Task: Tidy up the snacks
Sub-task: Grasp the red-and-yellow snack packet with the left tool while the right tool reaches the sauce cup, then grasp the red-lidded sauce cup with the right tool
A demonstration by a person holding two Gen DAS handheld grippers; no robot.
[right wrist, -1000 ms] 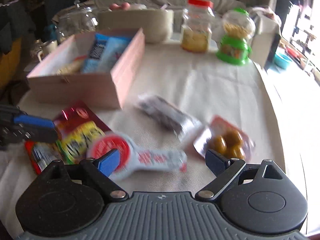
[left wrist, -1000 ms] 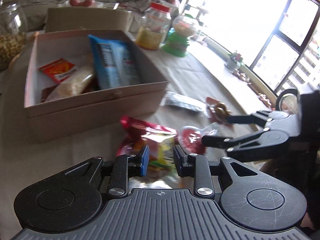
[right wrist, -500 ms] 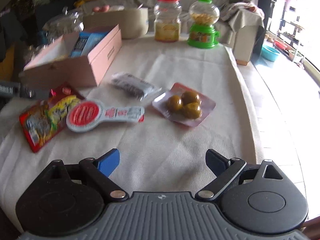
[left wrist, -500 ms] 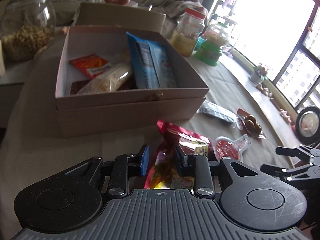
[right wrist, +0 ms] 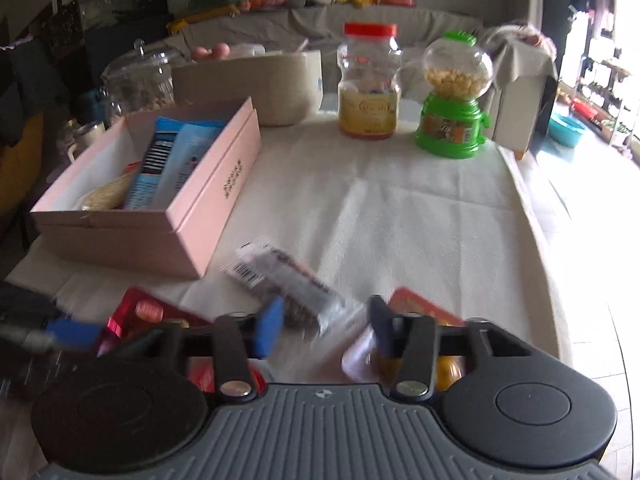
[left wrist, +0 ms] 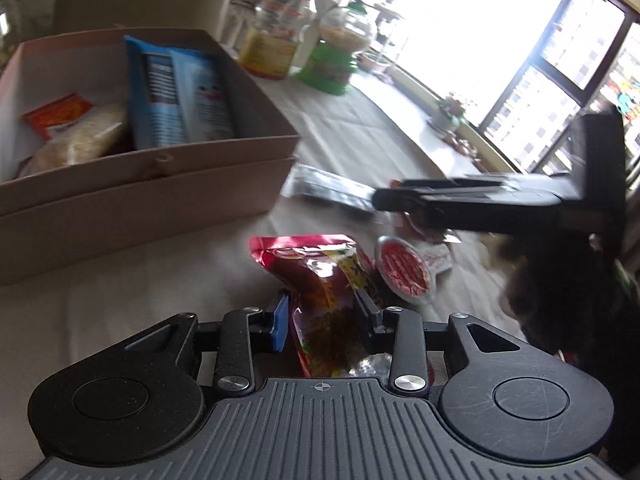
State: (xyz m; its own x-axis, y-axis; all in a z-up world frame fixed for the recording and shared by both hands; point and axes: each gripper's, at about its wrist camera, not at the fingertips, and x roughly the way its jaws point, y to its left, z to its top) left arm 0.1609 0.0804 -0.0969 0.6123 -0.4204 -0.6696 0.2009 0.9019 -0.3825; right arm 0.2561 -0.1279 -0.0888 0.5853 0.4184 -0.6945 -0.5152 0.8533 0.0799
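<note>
1. The red pouch (left wrist: 320, 280) lies on the cloth (right wrist: 400, 208) in front of the box (left wrist: 132, 196); its long axis runs away from the left gripper (left wrist: 322, 320), sealed red end toward the box.
2. The left jaws are opening, with the pouch's near end between them; the dark pad touches the pouch, the blue pad stands just off it.
3. The right gripper (right wrist: 326, 326) has its jaws closing over the near end of the dark packet (right wrist: 280, 280), which lies slanted; its pads do not press it.
4. The packet's barcode shows; its print is blurred.
5. The box holds a blue bag (left wrist: 176, 92) standing on edge.
6. A jar (right wrist: 370, 80) and a green dispenser (right wrist: 452, 96) stand at the far end.
</note>
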